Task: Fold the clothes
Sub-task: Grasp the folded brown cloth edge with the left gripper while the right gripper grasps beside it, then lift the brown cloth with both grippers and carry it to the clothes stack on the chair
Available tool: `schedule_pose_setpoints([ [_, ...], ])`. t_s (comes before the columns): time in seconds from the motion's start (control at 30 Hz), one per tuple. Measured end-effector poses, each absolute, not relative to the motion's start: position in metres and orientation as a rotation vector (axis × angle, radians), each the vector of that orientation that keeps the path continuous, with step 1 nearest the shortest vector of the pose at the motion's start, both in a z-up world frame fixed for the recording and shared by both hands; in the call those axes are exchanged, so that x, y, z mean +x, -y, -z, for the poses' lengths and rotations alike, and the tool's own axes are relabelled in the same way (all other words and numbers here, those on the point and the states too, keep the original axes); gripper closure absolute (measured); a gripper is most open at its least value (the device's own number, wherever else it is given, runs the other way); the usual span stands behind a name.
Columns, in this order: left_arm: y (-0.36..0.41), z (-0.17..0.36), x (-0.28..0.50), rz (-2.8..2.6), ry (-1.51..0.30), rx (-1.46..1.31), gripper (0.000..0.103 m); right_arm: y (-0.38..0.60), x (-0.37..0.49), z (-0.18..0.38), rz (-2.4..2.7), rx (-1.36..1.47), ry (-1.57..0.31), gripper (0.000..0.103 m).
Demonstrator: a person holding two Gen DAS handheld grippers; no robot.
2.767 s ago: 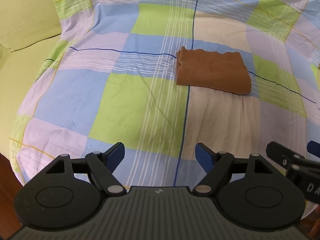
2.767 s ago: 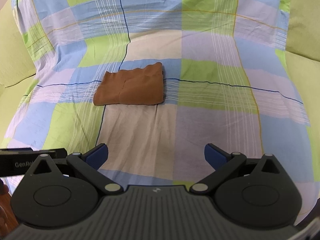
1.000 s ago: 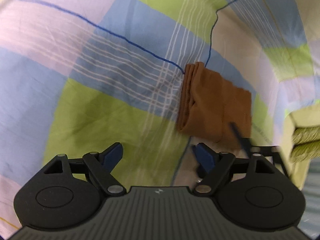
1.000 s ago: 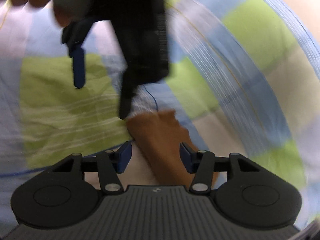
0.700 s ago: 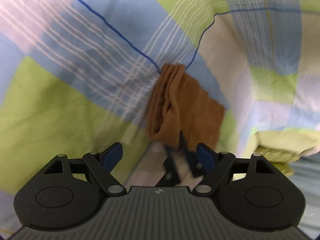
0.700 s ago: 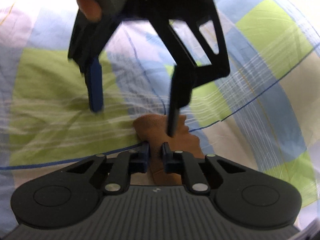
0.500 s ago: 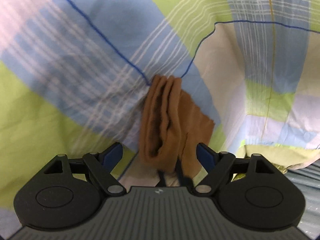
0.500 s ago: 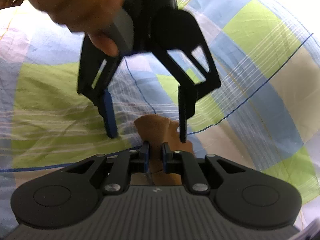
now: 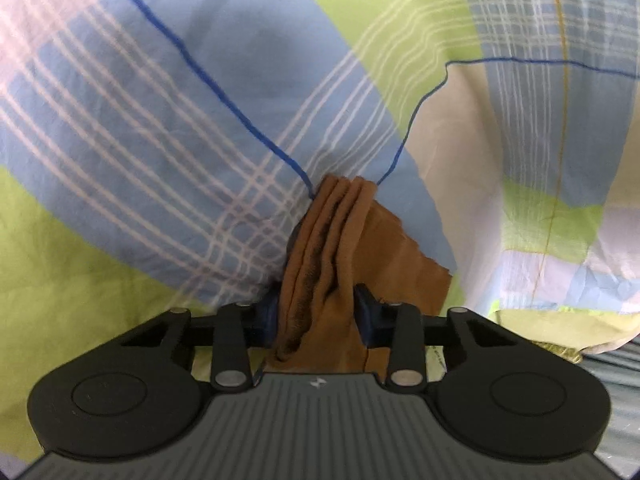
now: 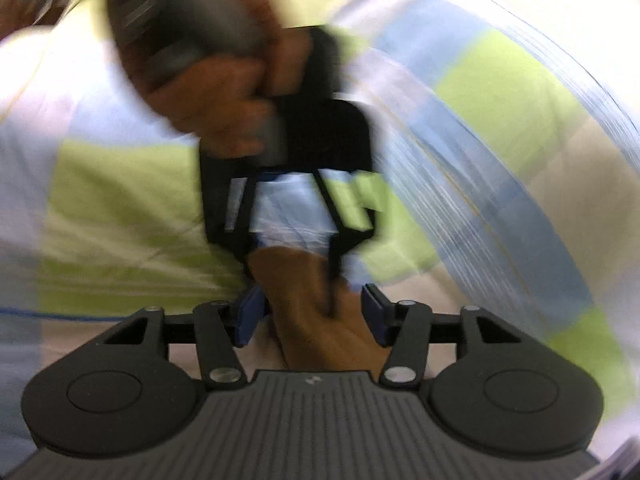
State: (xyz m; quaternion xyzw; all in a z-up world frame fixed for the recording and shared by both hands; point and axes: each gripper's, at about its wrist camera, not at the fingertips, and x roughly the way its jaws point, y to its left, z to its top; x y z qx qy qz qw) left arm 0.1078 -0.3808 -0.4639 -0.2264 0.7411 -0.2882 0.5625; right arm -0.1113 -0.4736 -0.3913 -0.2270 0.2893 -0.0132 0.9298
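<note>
A folded brown cloth (image 9: 332,248) lies on a plaid sheet (image 9: 160,120), its stacked edges facing the left wrist camera. My left gripper (image 9: 318,314) is shut on the near end of that stack. In the blurred right wrist view the brown cloth (image 10: 312,308) sits between the spread blue pads of my right gripper (image 10: 311,318), which is open. Just beyond, a hand (image 10: 216,92) holds the left gripper (image 10: 290,268), clamped on the cloth's far end.
The blue, green, lilac and cream plaid sheet (image 10: 480,120) covers the whole surface under the cloth. At the lower right of the left wrist view the sheet's edge (image 9: 560,320) drops over yellow-green upholstery.
My left gripper has moved in and shut on the cloth's stacked edge. My right gripper, shut on the cloth half a second ago, has spread open. The right view is now motion-blurred.
</note>
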Motion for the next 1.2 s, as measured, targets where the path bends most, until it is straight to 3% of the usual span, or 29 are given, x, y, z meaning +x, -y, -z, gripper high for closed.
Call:
schedule_pose_setpoints([
  [0.07,0.383,0.461,0.109,0.7,-1.741,-0.535,0.046,0.512,-0.116,0.372,0.132,-0.186,-0.626,0.049],
  [0.2,0.384,0.464,0.111,0.765,-1.716,-0.537,0.046,0.558,-0.125,0.372,0.295,0.177,-0.678,0.049],
  [0.23,0.384,0.465,0.112,0.782,-1.709,-0.537,0.048,0.56,-0.134,0.377,0.321,0.244,-0.686,0.049],
  [0.3,0.384,0.467,0.113,0.816,-1.695,-0.538,0.065,0.576,-0.134,0.387,0.337,0.443,-0.698,0.049],
  [0.33,0.384,0.468,0.113,0.832,-1.687,-0.538,0.082,0.579,-0.139,0.392,0.334,0.513,-0.691,0.049],
  [0.4,0.381,0.472,0.114,0.864,-1.672,-0.56,0.088,0.585,-0.145,0.401,0.326,0.624,-0.676,0.049],
  [0.53,0.376,0.487,0.113,0.868,-1.638,-0.644,0.089,0.618,-0.155,0.429,0.273,0.957,-0.627,0.049],
  [0.9,0.363,0.489,0.11,0.826,-1.602,-0.706,0.086,0.658,-0.136,0.46,0.036,1.226,-0.677,0.05],
  [1.2,0.352,0.505,0.116,0.783,-1.633,-0.833,0.085,0.664,-0.117,0.473,-0.019,1.338,-0.74,0.061],
])
